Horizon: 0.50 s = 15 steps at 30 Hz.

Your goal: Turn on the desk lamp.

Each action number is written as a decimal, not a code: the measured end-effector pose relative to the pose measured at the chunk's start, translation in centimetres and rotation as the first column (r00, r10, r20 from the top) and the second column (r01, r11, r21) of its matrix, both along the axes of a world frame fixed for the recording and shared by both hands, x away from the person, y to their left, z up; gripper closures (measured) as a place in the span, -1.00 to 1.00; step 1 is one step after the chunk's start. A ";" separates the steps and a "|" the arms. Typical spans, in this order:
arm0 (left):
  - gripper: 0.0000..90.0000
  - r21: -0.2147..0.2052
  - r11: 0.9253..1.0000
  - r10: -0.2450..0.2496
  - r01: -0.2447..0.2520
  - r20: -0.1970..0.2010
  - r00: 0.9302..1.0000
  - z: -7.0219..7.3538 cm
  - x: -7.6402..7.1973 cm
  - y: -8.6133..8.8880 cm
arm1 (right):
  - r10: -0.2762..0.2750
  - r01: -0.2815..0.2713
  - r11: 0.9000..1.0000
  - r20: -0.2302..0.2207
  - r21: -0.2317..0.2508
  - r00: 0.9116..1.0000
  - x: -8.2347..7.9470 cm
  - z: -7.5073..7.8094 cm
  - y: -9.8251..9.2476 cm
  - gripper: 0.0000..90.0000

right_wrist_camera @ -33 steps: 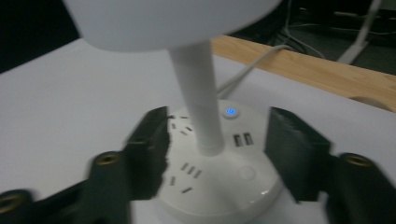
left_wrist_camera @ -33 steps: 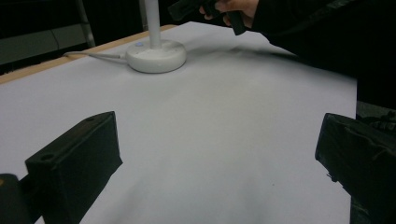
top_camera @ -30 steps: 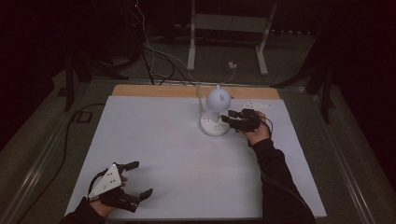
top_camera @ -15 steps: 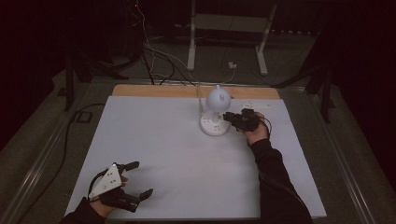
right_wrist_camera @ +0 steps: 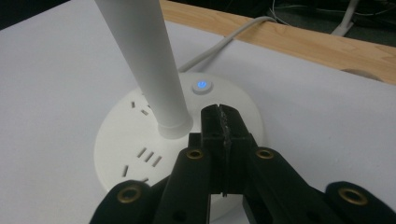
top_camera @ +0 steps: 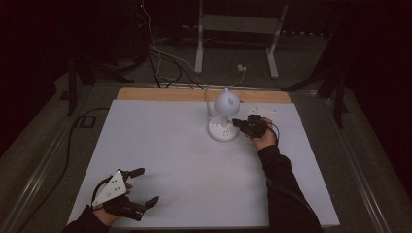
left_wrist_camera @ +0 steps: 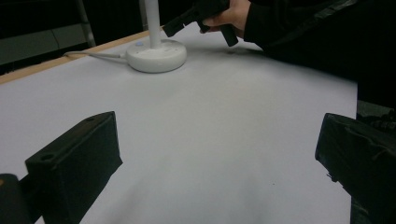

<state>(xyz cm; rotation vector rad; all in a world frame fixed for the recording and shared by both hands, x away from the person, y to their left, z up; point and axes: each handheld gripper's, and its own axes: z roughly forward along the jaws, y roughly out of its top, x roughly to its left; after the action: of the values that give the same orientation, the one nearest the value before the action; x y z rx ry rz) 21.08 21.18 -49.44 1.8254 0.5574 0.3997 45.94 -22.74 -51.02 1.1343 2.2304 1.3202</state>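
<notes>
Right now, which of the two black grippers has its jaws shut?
The right gripper, over the white round lamp base beside its blue-lit button; its jaws have just closed on nothing. The left gripper is wide open.

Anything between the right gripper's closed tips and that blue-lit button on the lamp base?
Nothing: in the right gripper view, only bare white base top separates the right gripper from the button on the lamp base.

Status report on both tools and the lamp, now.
Right tool just closed, shut empty, tips over the lamp base near its lit blue button. Left tool open, near table edge. Nothing in the way.
</notes>
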 end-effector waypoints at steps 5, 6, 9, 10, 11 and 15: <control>-0.99 0.001 1.000 -0.001 0.001 -0.001 1.000 0.0 0.0 0.0 | 0.003 -0.003 1.000 -0.009 -0.002 1.000 0.0 -0.3 0.1 1.00; -0.99 0.000 1.000 -0.001 0.001 -0.001 1.000 0.0 0.0 0.0 | 0.004 -0.004 1.000 -0.010 -0.005 1.000 0.0 -0.3 0.1 1.00; -0.99 0.000 1.000 0.000 0.000 -0.001 1.000 0.0 0.0 0.0 | 0.006 -0.006 1.000 -0.012 -0.009 1.000 0.0 -0.4 0.2 1.00; -0.99 0.001 1.000 0.000 0.000 -0.001 1.000 0.0 0.0 0.0 | 0.006 -0.006 1.000 -0.013 -0.009 1.000 0.0 -0.5 0.2 1.00; -0.99 0.001 1.000 0.000 0.000 -0.001 1.000 0.0 0.0 0.0 | 0.006 -0.006 1.000 -0.010 -0.012 1.000 0.0 -0.5 0.2 1.00; -0.99 0.002 1.000 -0.002 0.002 -0.002 1.000 0.0 0.0 0.0 | 0.002 -0.002 1.000 -0.008 -0.006 1.000 -0.1 -0.6 0.1 1.00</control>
<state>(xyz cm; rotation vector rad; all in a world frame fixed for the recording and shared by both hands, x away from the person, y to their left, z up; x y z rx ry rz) 21.08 21.16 -49.46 1.8279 0.5569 0.3975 45.88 -22.60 -51.58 1.1375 2.2396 1.3111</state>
